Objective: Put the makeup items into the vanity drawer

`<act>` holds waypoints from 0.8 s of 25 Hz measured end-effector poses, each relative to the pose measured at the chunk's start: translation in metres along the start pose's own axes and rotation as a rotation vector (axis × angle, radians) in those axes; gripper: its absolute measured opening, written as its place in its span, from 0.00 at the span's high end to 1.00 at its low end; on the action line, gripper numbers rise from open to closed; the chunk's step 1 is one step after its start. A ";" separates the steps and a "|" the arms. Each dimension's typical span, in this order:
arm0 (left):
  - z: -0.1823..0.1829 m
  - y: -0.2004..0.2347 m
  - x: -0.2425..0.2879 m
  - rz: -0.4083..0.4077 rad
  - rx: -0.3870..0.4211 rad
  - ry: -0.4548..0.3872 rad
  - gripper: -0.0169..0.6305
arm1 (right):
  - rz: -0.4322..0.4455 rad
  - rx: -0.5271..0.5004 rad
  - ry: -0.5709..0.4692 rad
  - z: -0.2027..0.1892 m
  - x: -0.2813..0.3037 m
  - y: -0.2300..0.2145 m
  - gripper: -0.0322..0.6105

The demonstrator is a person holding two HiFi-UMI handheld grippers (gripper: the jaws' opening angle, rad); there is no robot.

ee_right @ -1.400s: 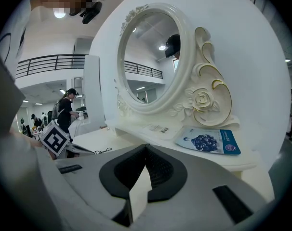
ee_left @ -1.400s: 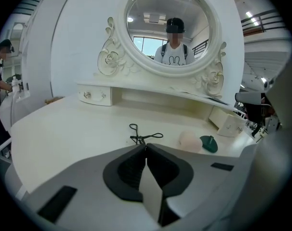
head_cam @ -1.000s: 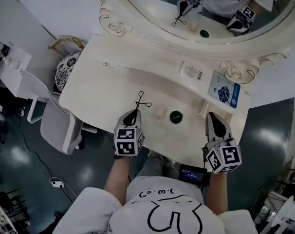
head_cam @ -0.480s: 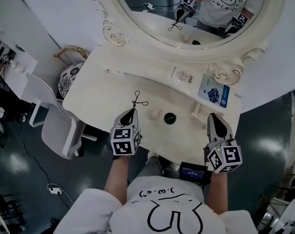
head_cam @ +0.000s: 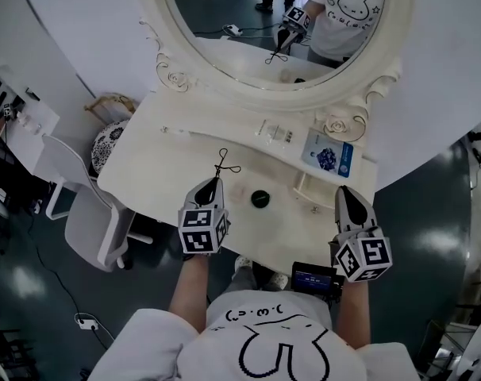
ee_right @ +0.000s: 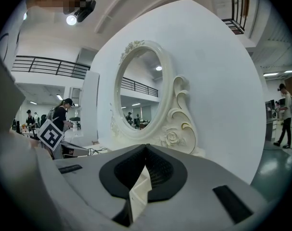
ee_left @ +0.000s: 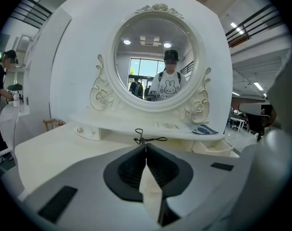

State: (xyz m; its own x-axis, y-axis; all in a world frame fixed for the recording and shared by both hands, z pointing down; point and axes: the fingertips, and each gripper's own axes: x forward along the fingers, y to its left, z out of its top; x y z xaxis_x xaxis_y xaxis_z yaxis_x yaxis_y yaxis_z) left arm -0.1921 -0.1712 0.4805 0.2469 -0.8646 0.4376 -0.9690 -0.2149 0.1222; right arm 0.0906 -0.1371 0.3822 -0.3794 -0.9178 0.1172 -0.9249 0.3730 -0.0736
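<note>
My left gripper [head_cam: 217, 180] is shut on a black eyelash curler [head_cam: 225, 163], which sticks out past its tips over the cream vanity table [head_cam: 161, 165]. In the left gripper view the curler [ee_left: 145, 139] sits right at the closed jaw tips [ee_left: 145, 146]. A dark round compact [head_cam: 260, 198] and a pale small item [head_cam: 239, 190] lie on the table just right of that gripper. A small drawer [head_cam: 310, 191] stands pulled open at the table's right. My right gripper [head_cam: 344, 187] is shut and empty near the front right edge, just right of the drawer.
An oval mirror [head_cam: 280, 22] in an ornate frame rises behind the table. On the raised shelf lie a blue packet [head_cam: 328, 154] and a clear item [head_cam: 276, 131]. A white chair [head_cam: 82, 205] and a patterned stool [head_cam: 105, 143] stand at the left.
The head view has shifted, showing more of the mirror; the compact sits further left in it. Both grippers keep their places, and the curler stays in the left jaws.
</note>
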 end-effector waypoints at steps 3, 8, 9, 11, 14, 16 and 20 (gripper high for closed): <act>0.001 -0.017 0.005 -0.026 0.014 -0.001 0.94 | -0.011 -0.009 -0.001 -0.001 -0.010 -0.009 0.93; 0.001 -0.054 0.017 -0.092 0.035 0.013 0.94 | -0.074 0.002 -0.004 -0.002 -0.036 -0.036 0.93; 0.001 -0.062 0.020 -0.107 0.041 0.018 0.94 | -0.089 0.009 -0.004 -0.003 -0.042 -0.043 0.93; 0.000 -0.077 0.025 -0.137 0.055 0.027 0.94 | -0.119 0.022 -0.006 -0.004 -0.052 -0.056 0.94; -0.001 -0.103 0.032 -0.207 0.079 0.045 0.94 | -0.160 0.042 -0.010 -0.006 -0.068 -0.071 0.93; -0.003 -0.122 0.035 -0.267 0.101 0.062 0.94 | -0.181 0.051 -0.008 -0.008 -0.077 -0.078 0.94; -0.011 -0.154 0.040 -0.352 0.152 0.103 0.94 | -0.218 0.065 -0.002 -0.013 -0.094 -0.088 0.93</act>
State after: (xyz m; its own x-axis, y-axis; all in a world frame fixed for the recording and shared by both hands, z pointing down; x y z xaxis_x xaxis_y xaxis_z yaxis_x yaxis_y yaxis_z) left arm -0.0329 -0.1675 0.4887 0.5566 -0.6779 0.4802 -0.8138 -0.5613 0.1509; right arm 0.2078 -0.0818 0.3908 -0.1701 -0.9761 0.1349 -0.9816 0.1559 -0.1099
